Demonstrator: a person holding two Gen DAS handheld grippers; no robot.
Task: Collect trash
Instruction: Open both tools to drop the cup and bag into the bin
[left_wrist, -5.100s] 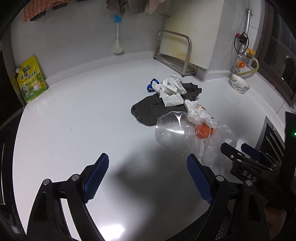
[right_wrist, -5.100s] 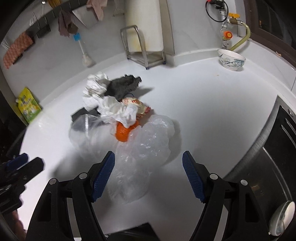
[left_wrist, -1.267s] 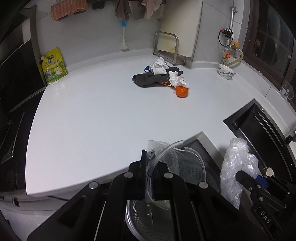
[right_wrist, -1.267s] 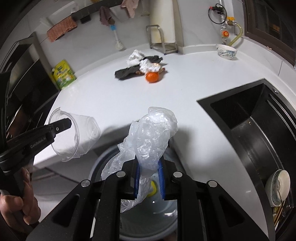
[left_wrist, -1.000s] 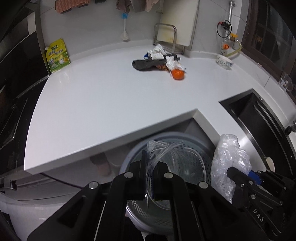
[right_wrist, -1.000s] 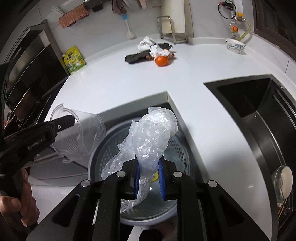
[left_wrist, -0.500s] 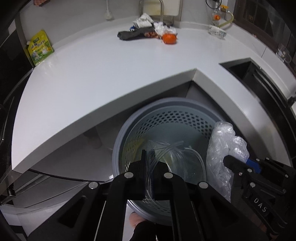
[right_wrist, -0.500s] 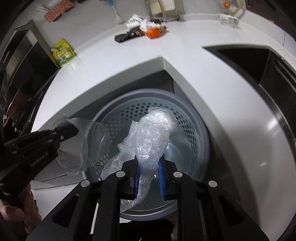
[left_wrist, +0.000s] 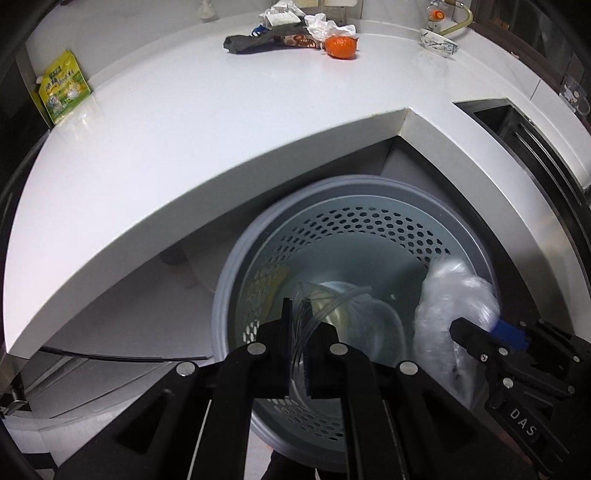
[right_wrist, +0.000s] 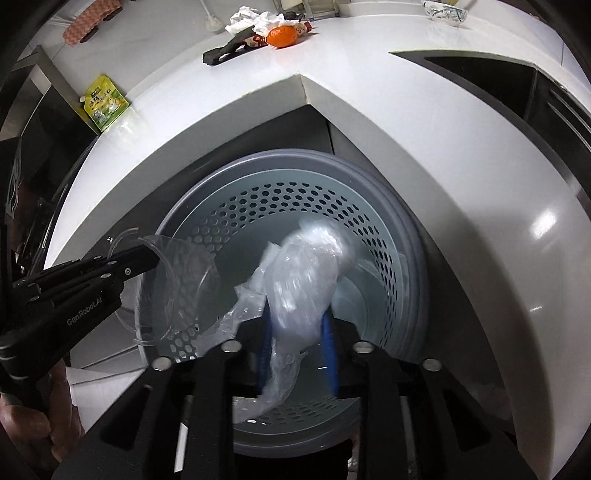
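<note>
Both grippers hang over a grey perforated bin below the counter's inner corner. My left gripper has a clear plastic cup by its rim. Its jaws are just starting to open, with the rim still pinched in a narrow gap. In the right wrist view the cup hangs sideways from that gripper inside the bin's mouth. My right gripper is opening. A crumpled clear plastic bag sits blurred between its spread blue pads, slipping down. The bag also shows at the right gripper in the left wrist view.
On the white counter behind lie an orange, a dark cloth and crumpled paper. A green pouch stands at the left. The black sink is on the right. A hand holds the left gripper.
Both grippers have sunk closer to the bin's mouth. The right jaws have spread and the bag now blurs between them. The cup stays at the left jaws.
</note>
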